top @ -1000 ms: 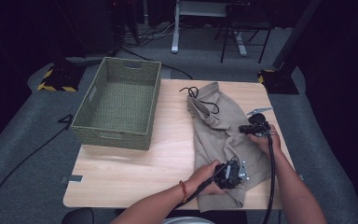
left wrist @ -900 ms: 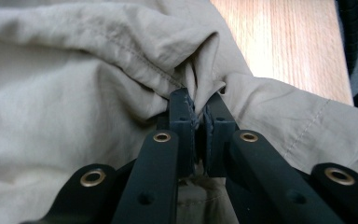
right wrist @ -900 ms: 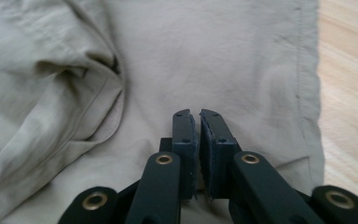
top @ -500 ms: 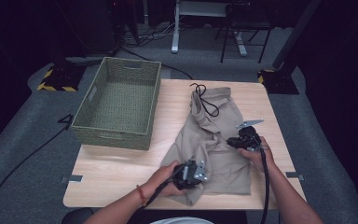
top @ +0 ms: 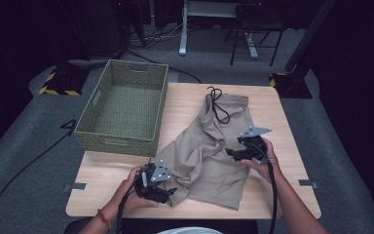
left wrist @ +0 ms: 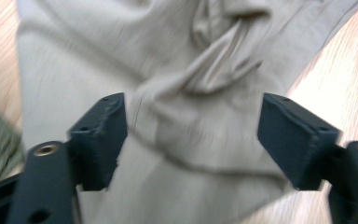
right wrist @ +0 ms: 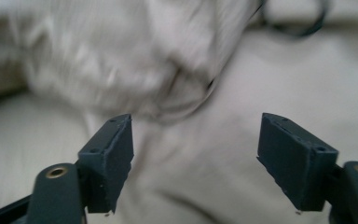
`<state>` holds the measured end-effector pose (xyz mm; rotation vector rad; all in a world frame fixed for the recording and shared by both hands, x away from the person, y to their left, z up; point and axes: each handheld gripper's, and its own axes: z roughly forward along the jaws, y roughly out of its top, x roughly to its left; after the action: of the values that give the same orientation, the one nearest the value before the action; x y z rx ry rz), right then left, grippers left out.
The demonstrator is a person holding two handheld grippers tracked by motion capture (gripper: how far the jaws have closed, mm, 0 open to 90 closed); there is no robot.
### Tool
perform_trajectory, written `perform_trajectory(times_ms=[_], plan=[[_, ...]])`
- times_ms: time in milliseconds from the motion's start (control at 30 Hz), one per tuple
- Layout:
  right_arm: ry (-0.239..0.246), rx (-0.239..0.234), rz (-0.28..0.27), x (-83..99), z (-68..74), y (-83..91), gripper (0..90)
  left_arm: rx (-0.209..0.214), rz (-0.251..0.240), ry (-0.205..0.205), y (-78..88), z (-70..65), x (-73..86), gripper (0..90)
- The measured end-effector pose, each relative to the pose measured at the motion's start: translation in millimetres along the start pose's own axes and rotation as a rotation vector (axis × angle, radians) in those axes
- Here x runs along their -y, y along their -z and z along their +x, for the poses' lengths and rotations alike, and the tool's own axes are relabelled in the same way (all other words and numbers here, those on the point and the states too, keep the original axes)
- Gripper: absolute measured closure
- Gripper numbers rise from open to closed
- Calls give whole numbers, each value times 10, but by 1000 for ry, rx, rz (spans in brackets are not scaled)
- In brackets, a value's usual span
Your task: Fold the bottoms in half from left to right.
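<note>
I had both grippers spread, jaws just opened: left gripper (top: 171, 190) at 7 o'clock of tan shorts (top: 209, 146), right gripper (top: 230, 154) at 3.

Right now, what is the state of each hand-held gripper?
Left hand-held gripper: open, just released the beige shorts.
Right hand-held gripper: open, just let go, holding nothing.

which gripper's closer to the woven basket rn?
Left. The left gripper sits at the table's near edge, just below the woven basket's near right corner. The right gripper is farther right, across the tan shorts. Both have just opened, pads off the cloth.
</note>
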<state>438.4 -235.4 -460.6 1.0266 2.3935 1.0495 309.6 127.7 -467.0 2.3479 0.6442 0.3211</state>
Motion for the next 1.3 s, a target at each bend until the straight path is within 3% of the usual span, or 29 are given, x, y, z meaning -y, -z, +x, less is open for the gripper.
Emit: perform_trajectory(times_ms=[33, 100, 233, 367, 467, 500, 600, 733, 800, 867, 967, 1067, 1133, 1300], plan=[[-13, -3, -21, -48, -18, 21, 260, -4, 1, 6, -8, -12, 22, 233], [-16, -5, -51, -140, -36, 36, 255, -39, 22, -22, -40, -96, 43, 220], [11, -2, -84, -362, 0, -49, 256, 8, 15, -32, -124, -262, 32, 215], [53, -15, -51, -537, 84, -282, 256, 27, 44, -28, -235, -280, 56, 243], [87, 4, 11, -614, 111, -500, 261, 45, 39, -14, -254, -227, 63, 311], [94, 13, 46, -637, 110, -600, 266, 44, 42, -8, -249, -217, 61, 373], [110, 31, 91, -666, 99, -737, 374, 42, 41, -28, -236, -180, 56, 547], [108, 53, 103, -690, 40, -804, 642, 6, 41, -54, -212, -154, 52, 727], [109, 70, 97, -708, 0, -789, 772, -4, 23, -61, -189, -130, 53, 797], [97, 73, 70, -737, -60, -718, 841, 7, -22, -25, -158, -104, 56, 849], [68, 75, 39, -787, -152, -588, 855, -14, -48, -32, -104, -79, 27, 856], [38, 98, 13, -837, -261, -442, 853, 0, -52, -30, -14, -6, -60, 853], [6, 103, -6, -863, -349, -345, 853, 39, -40, -13, 59, 51, -145, 793], [-48, 116, -32, -909, -509, -183, 851, 25, -50, -43, 176, 74, -265, 775]])
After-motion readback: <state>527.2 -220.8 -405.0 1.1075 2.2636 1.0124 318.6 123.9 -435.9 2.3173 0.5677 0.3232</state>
